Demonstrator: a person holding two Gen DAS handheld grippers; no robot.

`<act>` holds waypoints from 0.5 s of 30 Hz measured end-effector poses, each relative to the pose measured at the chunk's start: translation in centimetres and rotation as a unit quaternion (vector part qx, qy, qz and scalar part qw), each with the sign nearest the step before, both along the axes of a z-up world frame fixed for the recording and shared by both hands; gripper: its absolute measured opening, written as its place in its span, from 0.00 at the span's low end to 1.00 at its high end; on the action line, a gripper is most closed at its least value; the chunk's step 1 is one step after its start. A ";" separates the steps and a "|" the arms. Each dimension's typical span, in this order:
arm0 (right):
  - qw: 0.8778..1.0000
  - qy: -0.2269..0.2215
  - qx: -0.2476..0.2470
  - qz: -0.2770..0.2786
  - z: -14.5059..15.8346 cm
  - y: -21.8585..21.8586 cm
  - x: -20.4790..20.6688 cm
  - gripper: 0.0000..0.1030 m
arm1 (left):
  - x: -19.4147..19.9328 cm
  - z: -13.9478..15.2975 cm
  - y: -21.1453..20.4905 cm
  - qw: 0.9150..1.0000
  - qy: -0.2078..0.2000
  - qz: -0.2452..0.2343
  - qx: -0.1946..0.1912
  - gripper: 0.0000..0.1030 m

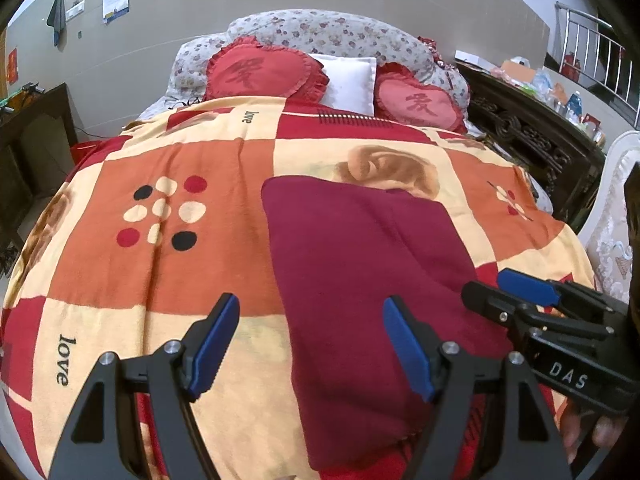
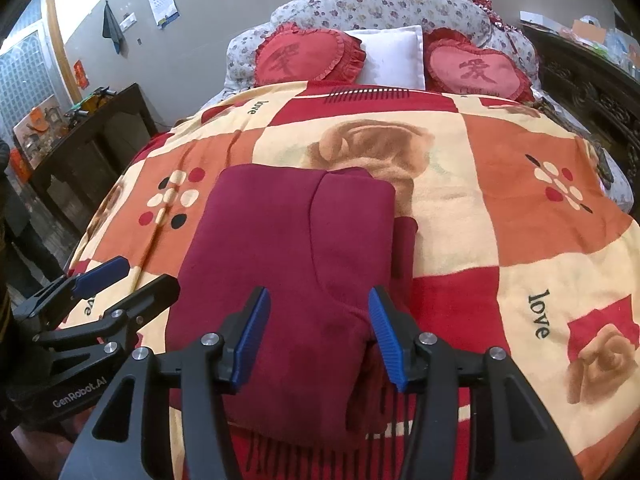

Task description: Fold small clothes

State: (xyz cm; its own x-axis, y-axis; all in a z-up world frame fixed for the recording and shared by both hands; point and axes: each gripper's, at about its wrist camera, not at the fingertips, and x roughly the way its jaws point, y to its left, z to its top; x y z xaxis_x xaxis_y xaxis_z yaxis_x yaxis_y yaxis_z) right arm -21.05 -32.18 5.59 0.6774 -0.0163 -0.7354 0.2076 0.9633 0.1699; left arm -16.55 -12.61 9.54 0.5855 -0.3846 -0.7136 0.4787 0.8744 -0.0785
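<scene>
Fleecy maroon garment (image 2: 288,248), folded rectangular

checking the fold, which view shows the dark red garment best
The right wrist view: the garment lies centred, its folded outline and top flap edge clear between the open right tool. The left wrist view shows the garment off to the right, with its near edge cut off.

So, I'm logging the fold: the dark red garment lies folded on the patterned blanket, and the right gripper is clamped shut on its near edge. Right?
Not quite. The right gripper is open, its pads clear of the cloth, as the right wrist view shows. The dark red garment does lie folded on the patterned blanket.
</scene>
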 end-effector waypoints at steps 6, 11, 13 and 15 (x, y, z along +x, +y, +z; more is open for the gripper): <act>1.000 0.004 0.002 0.004 -0.3 0.2 0.4 0.76 | 0.5 -0.4 0.4 1.000 0.007 0.002 -0.003 0.76; 1.000 0.007 0.002 0.006 -0.6 0.4 0.7 0.76 | 0.8 -0.7 0.6 1.000 0.010 0.005 -0.002 0.76; 1.000 0.007 0.004 0.005 -0.6 0.4 0.7 0.76 | 0.9 -0.8 0.6 1.000 0.012 0.006 -0.002 0.76; 1.000 0.006 0.005 0.005 -0.7 0.4 0.8 0.76 | 0.9 -0.9 0.5 1.000 0.013 0.007 0.000 0.76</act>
State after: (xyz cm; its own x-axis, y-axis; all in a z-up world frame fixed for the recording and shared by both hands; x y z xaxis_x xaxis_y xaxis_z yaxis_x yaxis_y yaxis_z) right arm -20.27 -31.77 4.87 0.6682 -0.0022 -0.7440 0.2011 0.9633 0.1778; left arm -15.61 -12.10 8.63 0.5727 -0.3763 -0.7283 0.4644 0.8810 -0.0900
